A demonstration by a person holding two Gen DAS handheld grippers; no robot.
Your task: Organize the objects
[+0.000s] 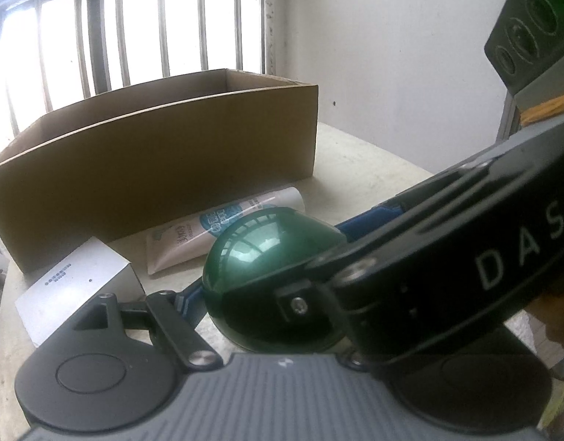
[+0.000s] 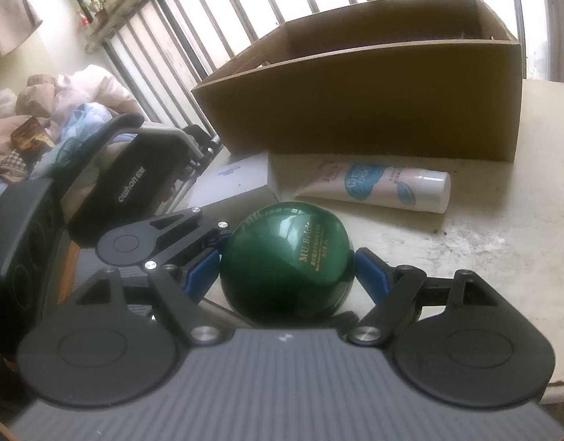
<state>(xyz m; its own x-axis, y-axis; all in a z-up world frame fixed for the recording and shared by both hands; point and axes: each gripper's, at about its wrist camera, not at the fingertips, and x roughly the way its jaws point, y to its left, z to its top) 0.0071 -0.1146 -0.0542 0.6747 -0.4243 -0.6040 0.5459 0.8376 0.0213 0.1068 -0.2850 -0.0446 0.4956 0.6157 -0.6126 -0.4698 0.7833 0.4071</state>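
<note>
A glossy green round jar [image 2: 287, 264] with gold lettering sits on the pale table, held between both grippers. My right gripper [image 2: 287, 272] is shut on it, blue pads pressing its left and right sides. My left gripper [image 1: 270, 257] also closes on the jar [image 1: 259, 257], with the right gripper's arm [image 1: 447, 250] crossing over its right side; the left gripper's body shows at the left of the right wrist view [image 2: 160, 239]. A white and blue tube [image 2: 381, 185] lies in front of the open cardboard box [image 2: 362, 103]. A white carton [image 1: 76, 279] lies to the left.
The cardboard box [image 1: 153, 169] stands at the back of the table against a barred window [image 1: 135, 29]. A black wheelchair [image 2: 135, 180] and piled bedding [image 2: 61, 103] are off the table's left edge. A white wall [image 1: 392, 55] is to the right.
</note>
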